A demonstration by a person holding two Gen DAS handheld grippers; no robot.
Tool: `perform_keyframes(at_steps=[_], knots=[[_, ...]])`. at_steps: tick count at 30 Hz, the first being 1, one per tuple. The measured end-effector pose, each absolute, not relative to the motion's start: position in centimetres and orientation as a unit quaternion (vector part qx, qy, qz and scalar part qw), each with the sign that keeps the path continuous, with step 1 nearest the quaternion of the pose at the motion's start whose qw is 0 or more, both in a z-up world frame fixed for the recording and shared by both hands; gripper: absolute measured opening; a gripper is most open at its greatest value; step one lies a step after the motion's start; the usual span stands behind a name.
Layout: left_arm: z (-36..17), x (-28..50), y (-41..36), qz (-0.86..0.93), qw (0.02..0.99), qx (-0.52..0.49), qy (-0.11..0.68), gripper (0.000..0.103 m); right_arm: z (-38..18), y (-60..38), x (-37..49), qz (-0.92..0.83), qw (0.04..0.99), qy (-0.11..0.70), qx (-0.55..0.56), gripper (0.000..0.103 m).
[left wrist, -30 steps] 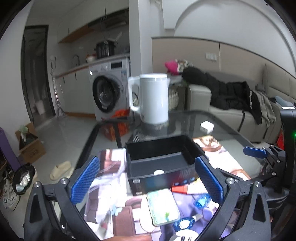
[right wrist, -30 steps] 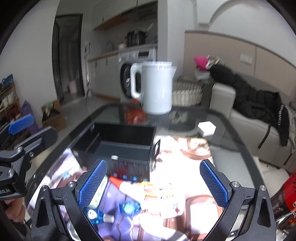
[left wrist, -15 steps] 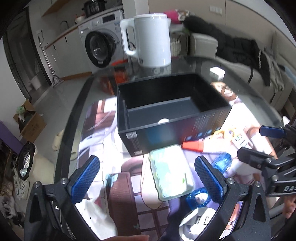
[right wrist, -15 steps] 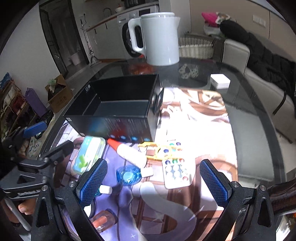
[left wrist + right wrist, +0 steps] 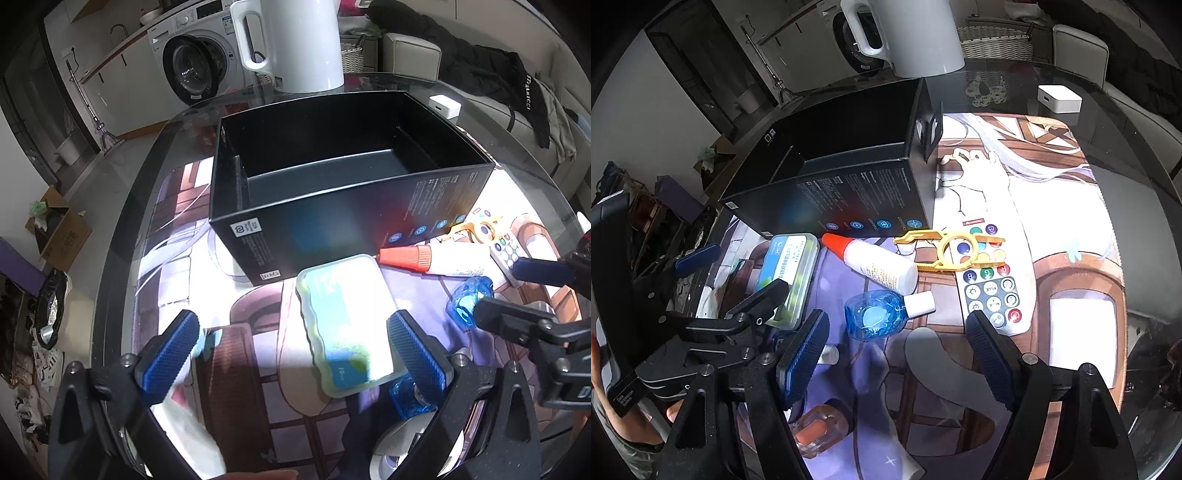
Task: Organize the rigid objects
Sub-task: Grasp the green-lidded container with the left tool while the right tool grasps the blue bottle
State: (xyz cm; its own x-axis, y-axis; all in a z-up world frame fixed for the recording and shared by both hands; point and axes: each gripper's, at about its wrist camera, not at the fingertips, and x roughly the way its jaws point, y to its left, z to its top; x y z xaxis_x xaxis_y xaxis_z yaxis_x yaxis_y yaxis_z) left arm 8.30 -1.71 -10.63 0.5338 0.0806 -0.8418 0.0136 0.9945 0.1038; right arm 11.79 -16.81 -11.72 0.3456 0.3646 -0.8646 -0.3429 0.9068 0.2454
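An open black box [image 5: 332, 173] stands on the printed mat; it also shows in the right wrist view [image 5: 842, 173]. In front of it lie a pale green flat case [image 5: 343, 325] [image 5: 790, 277], a white bottle with an orange cap [image 5: 875, 267], a blue bottle [image 5: 879, 314], a yellow clip [image 5: 945, 247] and a white remote [image 5: 993, 280]. My left gripper [image 5: 295, 354] is open above the case. My right gripper [image 5: 897, 354] is open just above the blue bottle.
A white kettle [image 5: 295, 44] stands behind the box. A small white block [image 5: 1059, 98] lies at the far right of the glass table [image 5: 1145, 184]. A small clear bottle with orange contents [image 5: 816, 432] lies near my right gripper's left finger.
Both grippers have tilted down and moved closer to the table. The box and the small objects now look larger. Both grippers stayed open.
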Motion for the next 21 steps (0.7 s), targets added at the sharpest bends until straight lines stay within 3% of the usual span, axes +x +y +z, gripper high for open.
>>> perform_keyframes(at_steps=[8, 21], knots=[[-11.1, 8.6, -0.7, 0.012, 0.874, 0.009, 0.485, 0.103, -11.9, -15.3, 11.6, 0.208, 0.832, 0.512, -0.039, 0.061], [-12.2, 8.6, 1.5, -0.003, 0.86, -0.078, 0.504, 0.103, -11.6, -16.6, 11.2, 0.211, 0.824, 0.525, -0.015, 0.058]])
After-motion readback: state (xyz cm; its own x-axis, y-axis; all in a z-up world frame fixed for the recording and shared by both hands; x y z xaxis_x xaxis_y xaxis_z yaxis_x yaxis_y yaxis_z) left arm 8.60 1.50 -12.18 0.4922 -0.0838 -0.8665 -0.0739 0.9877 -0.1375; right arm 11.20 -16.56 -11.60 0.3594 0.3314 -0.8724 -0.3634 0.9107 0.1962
